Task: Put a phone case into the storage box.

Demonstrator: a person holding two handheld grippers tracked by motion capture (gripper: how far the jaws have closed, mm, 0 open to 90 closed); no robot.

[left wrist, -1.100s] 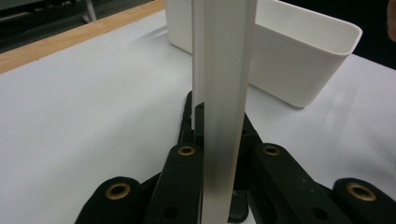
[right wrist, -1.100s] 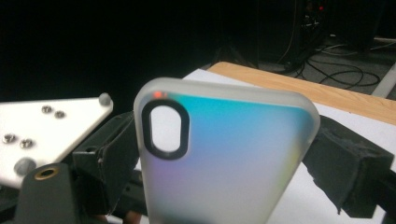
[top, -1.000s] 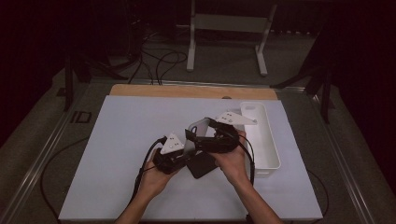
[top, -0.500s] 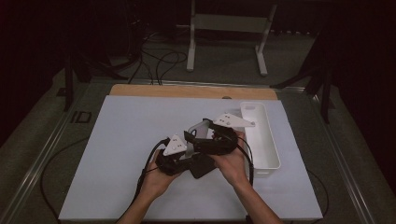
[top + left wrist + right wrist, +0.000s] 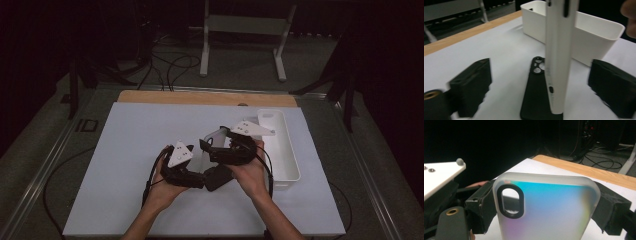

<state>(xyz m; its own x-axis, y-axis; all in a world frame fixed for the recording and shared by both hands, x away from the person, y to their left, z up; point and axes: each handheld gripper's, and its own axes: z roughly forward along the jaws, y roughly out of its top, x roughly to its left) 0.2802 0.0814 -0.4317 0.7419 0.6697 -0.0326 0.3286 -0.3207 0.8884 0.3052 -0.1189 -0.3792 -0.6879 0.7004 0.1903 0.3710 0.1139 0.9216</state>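
A frosted, iridescent phone case (image 5: 544, 210) stands upright, and my right gripper (image 5: 544, 195) is shut on its two long edges. Its oval camera hole (image 5: 510, 200) is at the upper left. In the left gripper view that same case (image 5: 559, 57) is edge-on between the wide-apart pads (image 5: 471, 87) of my open left gripper (image 5: 540, 75), apart from both. A black phone case (image 5: 535, 90) lies flat on the white mat below it. From above, the left gripper (image 5: 197, 176) and right gripper (image 5: 209, 145) sit close together mid-table, with the black case (image 5: 219, 177) between the hands.
A long white bin (image 5: 282, 150) stands on the mat just right of the right hand; its near wall (image 5: 596, 37) is behind the cases. A wooden strip (image 5: 205, 97) runs along the mat's far edge. Cables and a stand's legs (image 5: 242, 45) lie on the floor beyond.
Both hands have shifted only slightly. The left gripper has edged a little toward the person's side while the right gripper keeps its hold on the frosted case.
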